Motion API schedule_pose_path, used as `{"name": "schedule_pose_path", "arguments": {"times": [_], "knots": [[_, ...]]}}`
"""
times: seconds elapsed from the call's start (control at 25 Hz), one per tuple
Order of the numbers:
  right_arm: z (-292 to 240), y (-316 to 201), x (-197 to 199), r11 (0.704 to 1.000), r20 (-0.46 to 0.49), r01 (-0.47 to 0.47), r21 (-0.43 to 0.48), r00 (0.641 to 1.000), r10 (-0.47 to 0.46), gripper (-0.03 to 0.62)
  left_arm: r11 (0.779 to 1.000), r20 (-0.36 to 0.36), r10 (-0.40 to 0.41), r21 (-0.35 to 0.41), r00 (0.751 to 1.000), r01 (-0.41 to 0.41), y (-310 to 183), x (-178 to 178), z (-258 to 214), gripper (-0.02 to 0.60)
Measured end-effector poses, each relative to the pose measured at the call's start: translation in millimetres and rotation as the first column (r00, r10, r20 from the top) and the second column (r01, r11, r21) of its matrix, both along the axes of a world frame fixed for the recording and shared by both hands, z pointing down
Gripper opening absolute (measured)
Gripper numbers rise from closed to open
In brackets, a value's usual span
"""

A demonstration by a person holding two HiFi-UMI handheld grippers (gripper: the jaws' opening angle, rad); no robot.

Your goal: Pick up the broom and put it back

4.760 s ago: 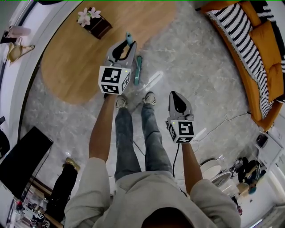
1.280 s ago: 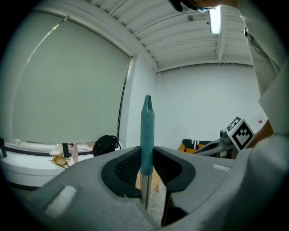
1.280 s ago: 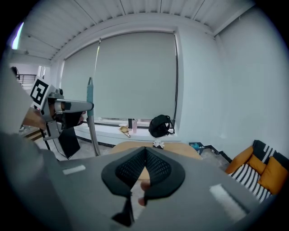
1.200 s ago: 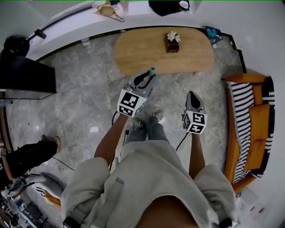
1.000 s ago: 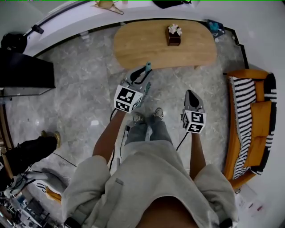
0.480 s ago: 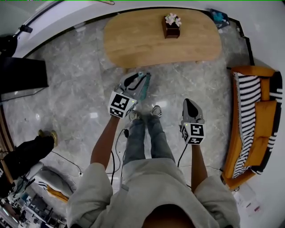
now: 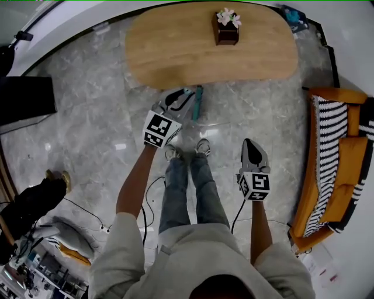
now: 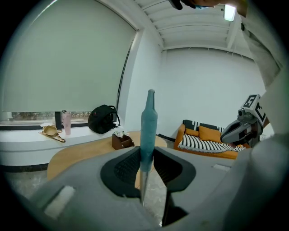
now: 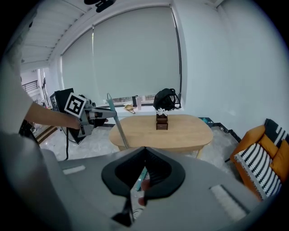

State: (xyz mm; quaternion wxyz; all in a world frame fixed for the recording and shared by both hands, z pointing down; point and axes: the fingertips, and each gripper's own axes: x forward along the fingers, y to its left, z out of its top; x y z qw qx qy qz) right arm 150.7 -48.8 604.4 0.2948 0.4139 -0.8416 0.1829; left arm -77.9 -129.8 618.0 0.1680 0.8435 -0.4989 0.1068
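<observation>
The left hand-held gripper (image 8: 146,159) clamps the teal broom handle (image 8: 148,122); the right hand-held gripper (image 9: 144,150) is closed, empty; best keep the handle upright, grip firm.

Bright, even daylight fills the room, diffused by a large pale roller blind (image 8: 67,58). A small white ceiling lamp (image 8: 229,12) flares at the top of the left gripper view. The glossy grey marble floor (image 7: 87,117) carries soft pale reflections and only faint shadows. Every view is fisheye: the head view bows the oval wooden table (image 7: 175,47), and both gripper views sit inside dark round vignettes. Their near foreground is blurred, while the teal broom handle (image 8: 148,131) and the distance are fairly sharp.
</observation>
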Motion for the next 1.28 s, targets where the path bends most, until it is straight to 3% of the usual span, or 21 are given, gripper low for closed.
{"name": "schedule_pose_path", "arguments": {"times": [0.48, 0.72, 1.28], "knots": [[28.7, -4.8, 10.7, 0.999, -0.008, -0.013, -0.043, 1.000, 0.012, 0.001, 1.000, -0.067, 0.002, -0.021, 0.998, -0.003, -55.2, -22.3, 32.2, 0.094], [33.4, -7.8, 16.6, 0.998, -0.016, -0.015, -0.053, 1.000, 0.014, 0.001, 0.998, -0.058, -0.044, -0.040, 0.997, 0.042, -76.8, -47.9, 41.5, 0.094], [42.3, 2.8, 8.2, 0.997, -0.013, 0.010, -0.074, 1.000, -0.011, 0.000, 0.993, -0.029, -0.107, -0.046, 0.994, 0.106, -84.4, -57.7, 50.3, 0.097]]}}
